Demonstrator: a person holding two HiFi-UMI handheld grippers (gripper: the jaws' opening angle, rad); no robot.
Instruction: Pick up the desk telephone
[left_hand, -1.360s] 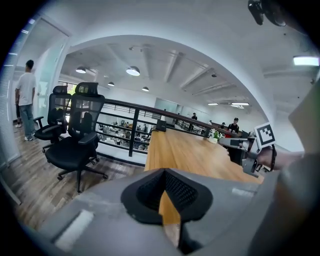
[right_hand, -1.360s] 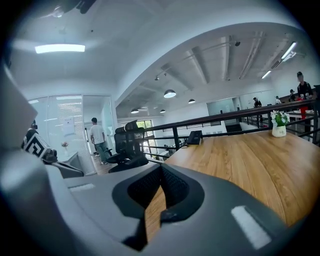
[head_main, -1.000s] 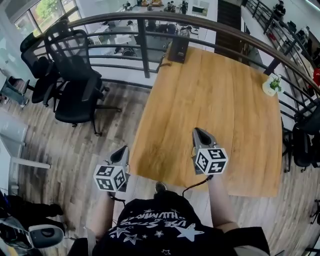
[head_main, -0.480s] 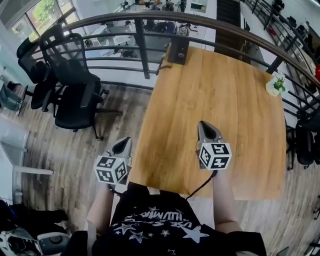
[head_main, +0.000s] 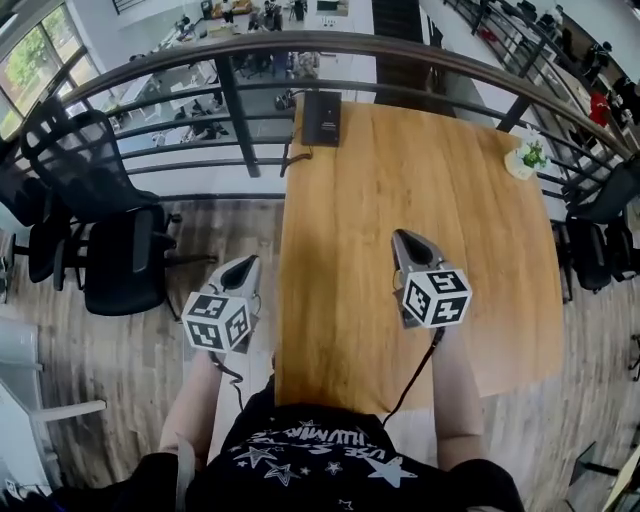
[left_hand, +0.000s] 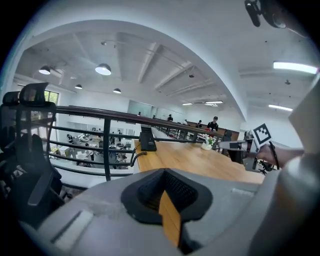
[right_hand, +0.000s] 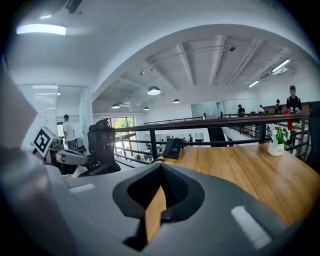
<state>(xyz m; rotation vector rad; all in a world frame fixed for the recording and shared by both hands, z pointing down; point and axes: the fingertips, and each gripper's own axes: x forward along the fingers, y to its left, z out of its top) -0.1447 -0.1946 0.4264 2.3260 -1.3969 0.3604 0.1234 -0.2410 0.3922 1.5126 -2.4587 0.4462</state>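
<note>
Because nothing gripped yet: right gripper (head_main: 402, 238) jaws pressed together, empty, over table's (head_main: 480, 250) near half. Left gripper (head_main: 246, 263) jaws together too, empty, just off table's left edge, above floor. Both aimed toward table's far side, probably lining up reach.

Phone (head_main: 322, 117) at table's far left corner, tight against railing (head_main: 420, 45); cord drops off table's left edge. Little room behind it, so approach from near side looks best.

Table middle bare: free lane. Plant (head_main: 524, 158) at table's far right corner, well apart. Chairs (head_main: 115, 250) left of table, clear of lane.

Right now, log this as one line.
left gripper: shut, empty | right gripper: shut, empty | desk telephone: far table corner, untouched
</note>
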